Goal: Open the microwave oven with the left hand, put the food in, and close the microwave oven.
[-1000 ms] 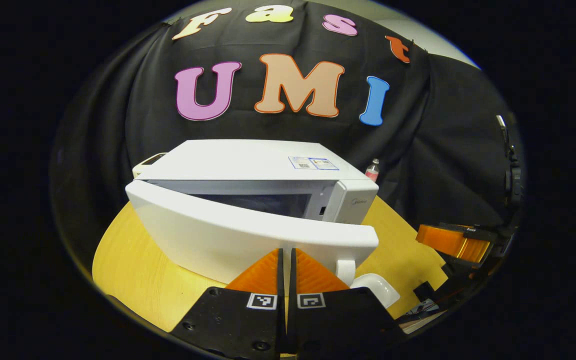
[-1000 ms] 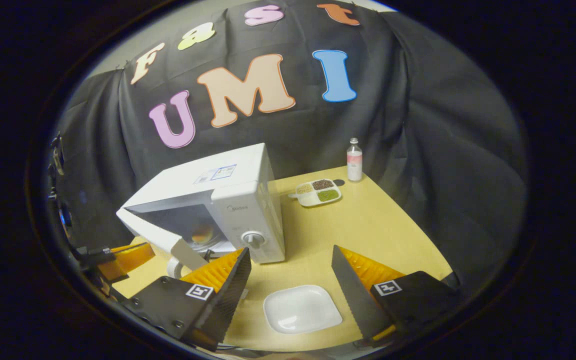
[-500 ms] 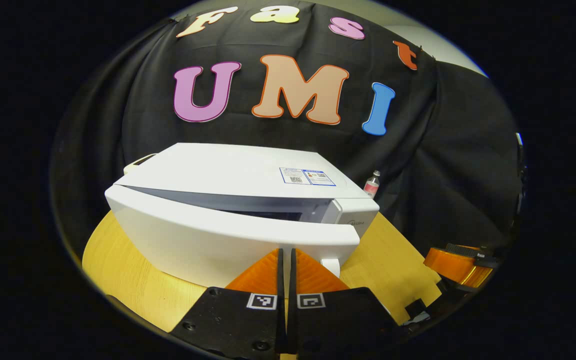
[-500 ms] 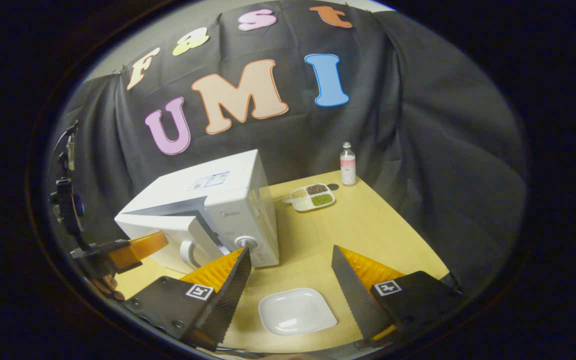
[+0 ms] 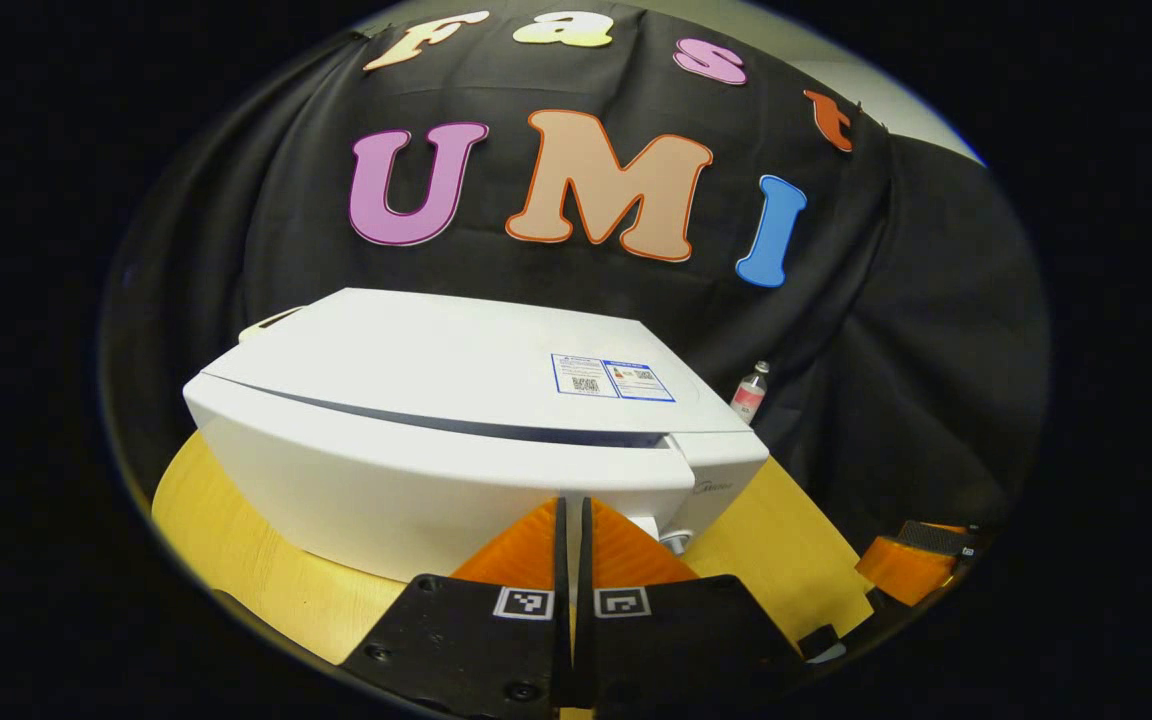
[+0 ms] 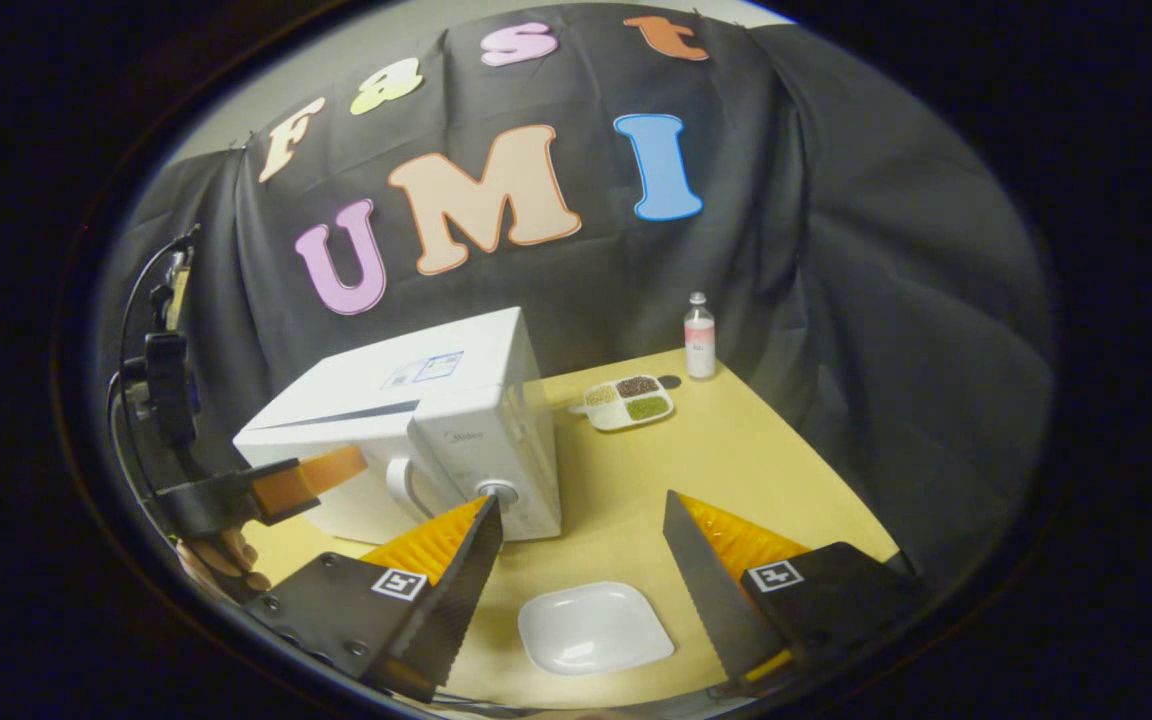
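as the white microwave oven's door [image 5: 416, 480] swings in under the left hand-held gripper [image 5: 572, 535], only a thin dark seam remains along its top edge; half a second ago a wedge of the cavity was exposed, and one second ago the opening was wide. the left hand-held gripper has its fingers pressed together with nothing between them, and its tips bear on the door face at 6 o'clock in the left gripper view. in the right gripper view this unit [image 6: 311, 478] sits at 9 o'clock against the door, a hand [image 6: 221, 560] gripping it below.

the white box-shaped microwave oven [image 6: 436, 420] stands on the yellow wooden table [image 6: 736, 460], its curved handle [image 6: 401, 488] beside the control knob [image 6: 496, 490]. the right hand-held gripper [image 6: 581, 560] hovers with its fingers spread wide and nothing held, above an empty white square plate [image 6: 594, 628] at 6 o'clock. a divided tray of grains [image 6: 626, 400] and a small clear bottle [image 6: 699, 336] stand at 1 o'clock, well apart from the oven.

judgement: the closing step is nearly complete; the food cannot be seen and is presumably inside. a final firm push is likely needed to latch the door.
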